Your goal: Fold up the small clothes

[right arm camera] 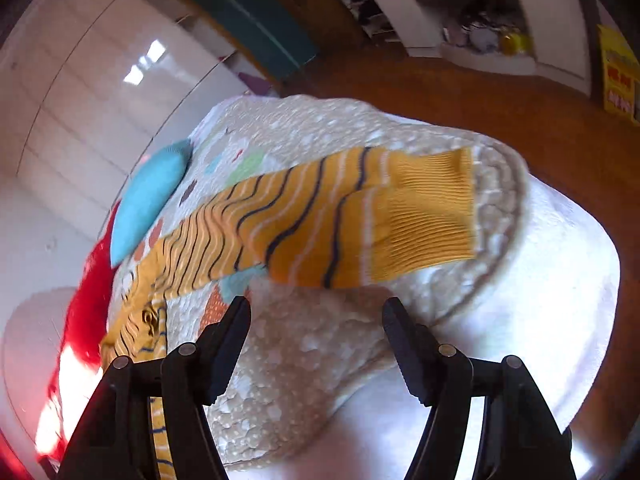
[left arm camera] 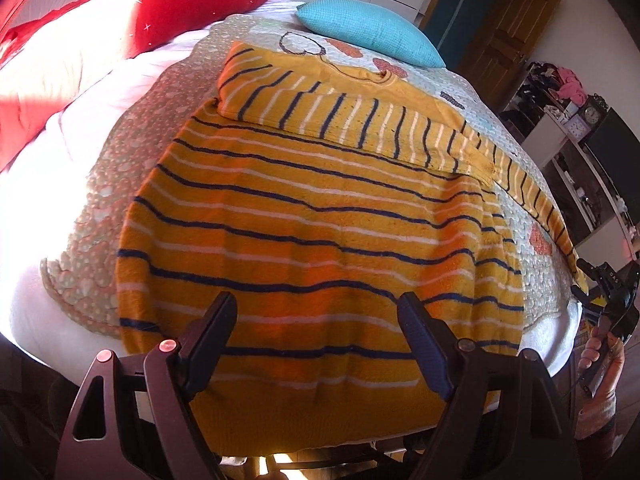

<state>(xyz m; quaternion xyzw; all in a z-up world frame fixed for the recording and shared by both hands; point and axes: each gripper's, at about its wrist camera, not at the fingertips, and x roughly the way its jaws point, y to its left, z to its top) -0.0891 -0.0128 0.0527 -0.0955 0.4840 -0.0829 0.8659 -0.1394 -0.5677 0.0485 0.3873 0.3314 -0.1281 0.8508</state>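
Note:
A yellow sweater (left arm camera: pixel 320 216) with navy and white stripes lies flat on a quilted bedspread (left arm camera: pixel 120 168). One sleeve (left arm camera: pixel 340 112) is folded across its chest. The other sleeve (right arm camera: pixel 340 216) stretches out sideways, its ribbed cuff (right arm camera: pixel 432 212) close to the quilt's edge. My left gripper (left arm camera: pixel 316 300) hovers open over the sweater's lower body, with nothing between its fingers. My right gripper (right arm camera: pixel 316 304) is open just short of the outstretched sleeve, with only the quilt under it. In the left wrist view, a hand holds the right gripper (left arm camera: pixel 612 300) at the bed's right side.
A turquoise cushion (left arm camera: pixel 368 28) lies beyond the sweater's collar, and a red pillow (left arm camera: pixel 172 8) sits at the far left. The white mattress edge (right arm camera: pixel 560 300) drops to a wooden floor (right arm camera: pixel 500 108). Shelves (left arm camera: pixel 580 148) and a wardrobe (right arm camera: pixel 80 100) stand around the bed.

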